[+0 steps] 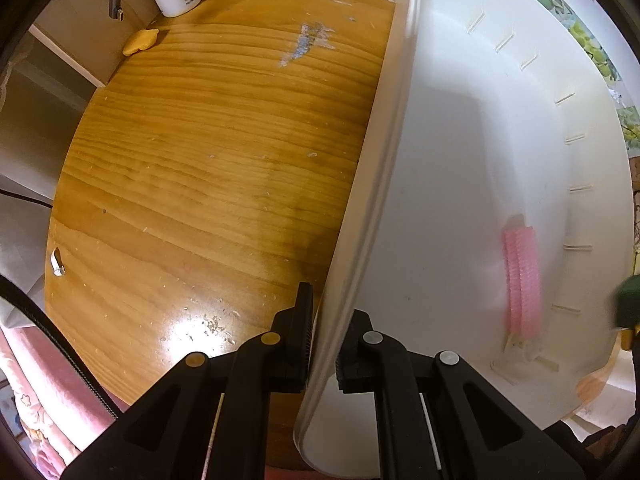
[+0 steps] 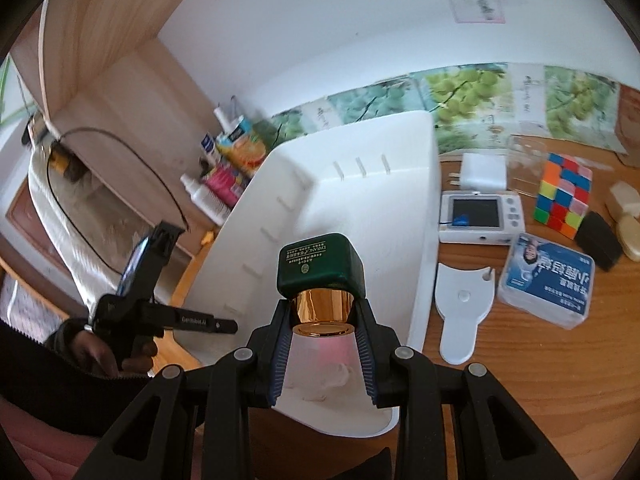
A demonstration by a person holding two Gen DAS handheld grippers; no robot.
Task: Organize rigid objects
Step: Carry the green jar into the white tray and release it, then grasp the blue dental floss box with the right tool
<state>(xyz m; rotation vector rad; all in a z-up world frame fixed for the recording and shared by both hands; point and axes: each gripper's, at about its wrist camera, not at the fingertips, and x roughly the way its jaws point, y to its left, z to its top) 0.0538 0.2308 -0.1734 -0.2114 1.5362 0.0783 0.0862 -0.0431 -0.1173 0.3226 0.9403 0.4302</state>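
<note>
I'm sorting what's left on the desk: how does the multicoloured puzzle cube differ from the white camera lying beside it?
The multicoloured puzzle cube is a blocky thing of bright squares, twisted out of line; the white camera is flat and plain, with a dark screen facing up. The cube sits farther from the white plastic bin; the camera lies right beside it. Both rest on the wooden desk.

left gripper [image 1: 320,344] clamped, right gripper [image 2: 322,328] gripping

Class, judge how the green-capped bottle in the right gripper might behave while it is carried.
The bottle is gripped by its shiny gold neck, so it may slip. The big green cap looks top-heavy, so it could tilt. It seems rigid, not squashy.
</note>
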